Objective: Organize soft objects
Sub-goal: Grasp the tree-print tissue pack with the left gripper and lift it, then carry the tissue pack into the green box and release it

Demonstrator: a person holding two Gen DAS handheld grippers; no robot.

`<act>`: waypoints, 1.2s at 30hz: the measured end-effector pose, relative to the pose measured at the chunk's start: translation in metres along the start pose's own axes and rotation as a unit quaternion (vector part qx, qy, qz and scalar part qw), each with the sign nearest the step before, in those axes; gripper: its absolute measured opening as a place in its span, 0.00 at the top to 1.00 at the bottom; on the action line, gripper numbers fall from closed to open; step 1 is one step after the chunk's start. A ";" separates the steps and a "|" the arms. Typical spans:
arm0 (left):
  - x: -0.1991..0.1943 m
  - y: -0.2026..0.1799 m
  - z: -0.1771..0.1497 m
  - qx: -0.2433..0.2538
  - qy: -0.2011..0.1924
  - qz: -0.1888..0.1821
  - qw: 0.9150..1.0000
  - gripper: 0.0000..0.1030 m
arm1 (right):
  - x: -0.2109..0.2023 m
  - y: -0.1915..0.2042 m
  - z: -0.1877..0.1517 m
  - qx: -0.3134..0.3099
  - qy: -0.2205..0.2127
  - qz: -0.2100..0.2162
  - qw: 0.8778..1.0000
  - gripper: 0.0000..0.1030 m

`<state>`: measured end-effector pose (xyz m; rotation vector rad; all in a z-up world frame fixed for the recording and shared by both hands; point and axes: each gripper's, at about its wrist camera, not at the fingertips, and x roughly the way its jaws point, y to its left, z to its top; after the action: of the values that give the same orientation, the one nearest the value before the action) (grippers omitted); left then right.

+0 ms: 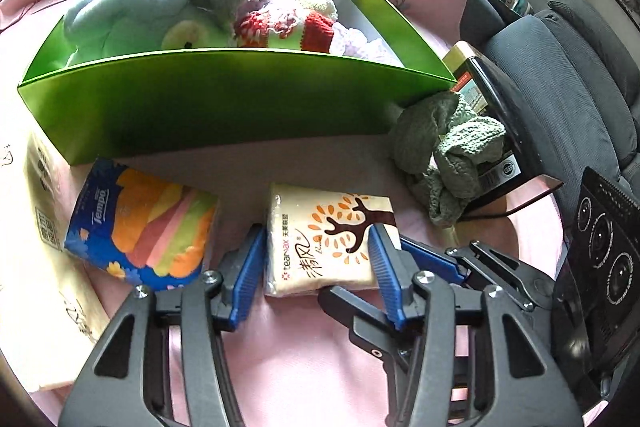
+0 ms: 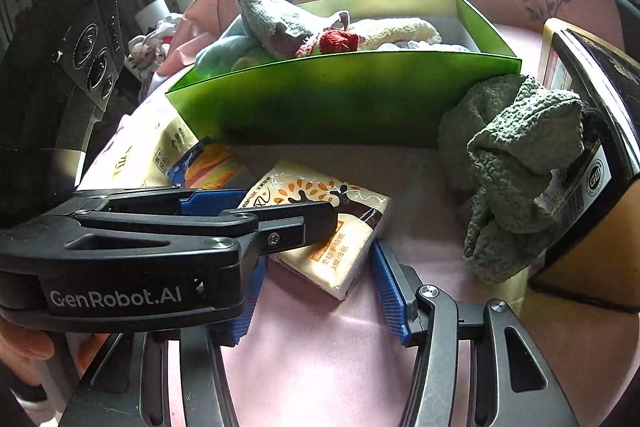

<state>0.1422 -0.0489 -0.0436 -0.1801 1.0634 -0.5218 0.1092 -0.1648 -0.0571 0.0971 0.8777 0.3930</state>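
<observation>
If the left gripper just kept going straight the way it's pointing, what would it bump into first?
The left gripper already has the cream tissue pack between its blue fingers, so it would push into that first. Beyond it stands the green box, though how far off is unclear.

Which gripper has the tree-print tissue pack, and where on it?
Both. The left gripper clamps the tissue pack across its long side edges; the right gripper pinches its near end corner.

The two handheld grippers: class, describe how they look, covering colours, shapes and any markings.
The left gripper and the right gripper share one design: black angular link arms with triangular cut-outs, silver pivot bolts, and ribbed blue pads lining the jaws. White "GenRobot.AI" lettering marks the left one's side. A black block with three round lenses sits on the right one.
</observation>
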 end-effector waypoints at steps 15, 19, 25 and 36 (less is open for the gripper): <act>-0.090 -0.055 -0.031 0.038 -0.087 0.005 0.995 0.51 | -0.099 0.038 -0.011 -0.046 -0.079 -0.003 0.996 0.47; -0.111 -0.070 -0.019 0.058 -0.111 0.012 0.992 0.50 | -0.119 0.042 0.004 -0.050 -0.106 0.000 0.993 0.48; -0.129 -0.083 0.015 0.083 -0.134 0.026 0.987 0.50 | -0.132 0.040 0.039 -0.057 -0.138 0.004 0.989 0.47; -0.120 -0.072 0.119 0.072 -0.127 0.015 0.989 0.50 | -0.114 0.014 0.128 -0.048 -0.164 0.004 0.985 0.48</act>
<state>0.1767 -0.0647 0.1358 -0.0992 0.7753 -0.5308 0.1384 -0.1848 0.1112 0.0742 0.5338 0.4118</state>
